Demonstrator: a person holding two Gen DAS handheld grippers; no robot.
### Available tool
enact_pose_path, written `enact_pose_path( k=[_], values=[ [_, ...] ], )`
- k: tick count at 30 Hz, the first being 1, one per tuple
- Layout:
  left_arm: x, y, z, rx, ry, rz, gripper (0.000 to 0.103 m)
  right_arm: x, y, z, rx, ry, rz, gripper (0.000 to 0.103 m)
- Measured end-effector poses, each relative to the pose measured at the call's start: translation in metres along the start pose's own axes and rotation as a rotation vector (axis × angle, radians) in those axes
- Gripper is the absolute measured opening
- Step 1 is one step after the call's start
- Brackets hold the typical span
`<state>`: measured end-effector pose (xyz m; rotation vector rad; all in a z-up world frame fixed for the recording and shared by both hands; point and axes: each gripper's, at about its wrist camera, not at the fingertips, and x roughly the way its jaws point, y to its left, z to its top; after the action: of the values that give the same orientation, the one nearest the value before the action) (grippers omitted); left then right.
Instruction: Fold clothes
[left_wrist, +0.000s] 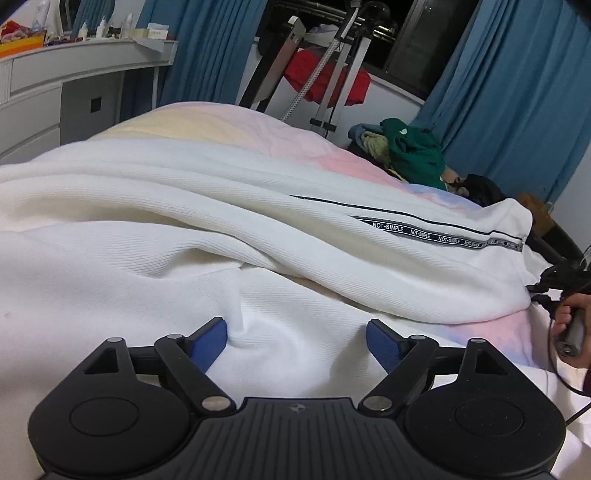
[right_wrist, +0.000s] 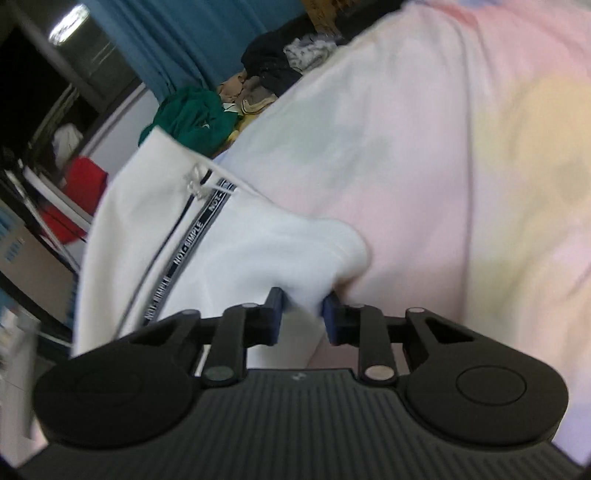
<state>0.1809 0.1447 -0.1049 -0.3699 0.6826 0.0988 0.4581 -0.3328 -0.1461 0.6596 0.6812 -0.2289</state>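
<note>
Folding step: middle of a fold, judged from the lie of the cloth; one end lifted, not yet laid over.
Bed (left_wrist: 236, 122): pastel cover in pink, yellow and blue, bearing all the work.
White garment (left_wrist: 155, 229): spread across the cover in long soft ridges, striped band with lettering (left_wrist: 424, 230) along one side (likely trousers or a jacket, cannot tell which).
Clothes pile (left_wrist: 410, 151): green and dark pieces at far corner, well apart, waiting.
Right gripper (right_wrist: 303, 314): closed on a bunched fold of white cloth near the band, cloth hanging up from the pads.
Left gripper (left_wrist: 297, 339): jaws wide, resting over a raised wrinkle, not pinching it.
Next move: closing left on its edge, then carrying both ends together, keeping the band straight.
</note>
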Motion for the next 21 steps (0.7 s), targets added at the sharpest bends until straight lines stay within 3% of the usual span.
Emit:
enact_pose_path(
  k=[1,4,9,14,21],
  values=[
    [0.002,0.000,0.000,-0.002,0.001,-0.001,0.087,0.001,0.004,-0.002,-0.009,-0.026,-0.007,0.010],
    [0.005,-0.003,0.001,0.003,0.003,0.004,0.087,-0.014,0.013,-0.002,-0.042,-0.138,-0.040,0.008],
    [-0.003,-0.003,0.005,-0.008,-0.015,-0.030,0.087,-0.062,0.018,0.016,-0.113,-0.239,-0.048,0.007],
    [-0.020,-0.007,0.008,0.007,-0.048,-0.064,0.086,-0.116,-0.010,0.023,-0.102,-0.269,-0.040,0.007],
    [-0.047,-0.014,0.006,0.024,-0.071,-0.117,0.086,-0.166,-0.090,0.008,-0.013,-0.248,-0.076,0.007]
  ],
)
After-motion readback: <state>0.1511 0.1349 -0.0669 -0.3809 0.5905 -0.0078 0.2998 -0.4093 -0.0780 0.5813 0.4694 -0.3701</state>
